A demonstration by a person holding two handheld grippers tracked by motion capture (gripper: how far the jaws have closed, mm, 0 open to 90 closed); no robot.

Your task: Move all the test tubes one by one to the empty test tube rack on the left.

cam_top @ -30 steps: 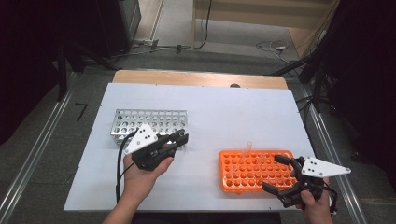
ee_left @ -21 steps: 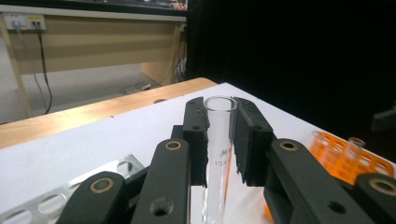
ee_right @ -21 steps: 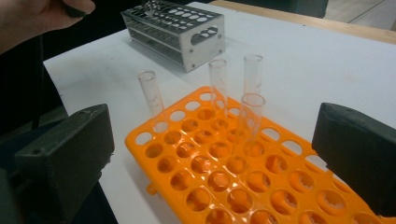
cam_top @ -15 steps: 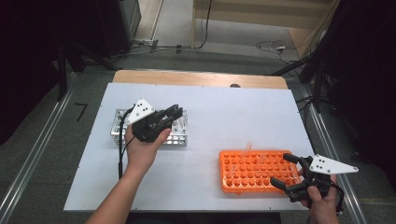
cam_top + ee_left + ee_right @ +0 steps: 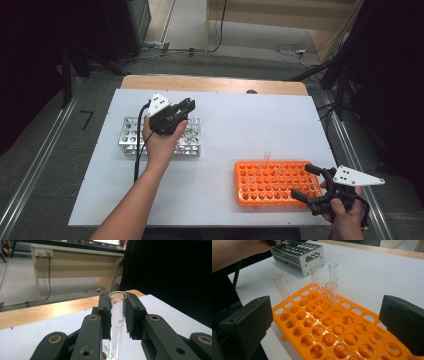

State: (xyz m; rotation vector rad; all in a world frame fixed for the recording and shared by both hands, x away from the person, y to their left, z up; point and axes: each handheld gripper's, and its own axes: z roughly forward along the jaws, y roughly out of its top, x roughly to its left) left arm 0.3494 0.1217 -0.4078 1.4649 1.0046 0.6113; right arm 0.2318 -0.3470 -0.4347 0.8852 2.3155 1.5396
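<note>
A: Status of the left gripper [image 5: 117,315]?

B: Clenched on 1 clear glass test tube [image 5: 117,322], held upright between the pads so it can drop straight into a hole. In the high view it hangs over the perforated silver metal rack [image 5: 131,138] at the table's left.

A: And the right gripper [image 5: 311,189]?

B: Released, jaws wide, beside the orange plastic tube rack [image 5: 342,336], probably ready to steady it. 4 tubes stand there; the exact holes are hard to tell.

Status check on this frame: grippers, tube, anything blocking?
Left gripper shut on glass tube, above metal rack. Right gripper open beside orange rack. Nothing in the way.
</note>
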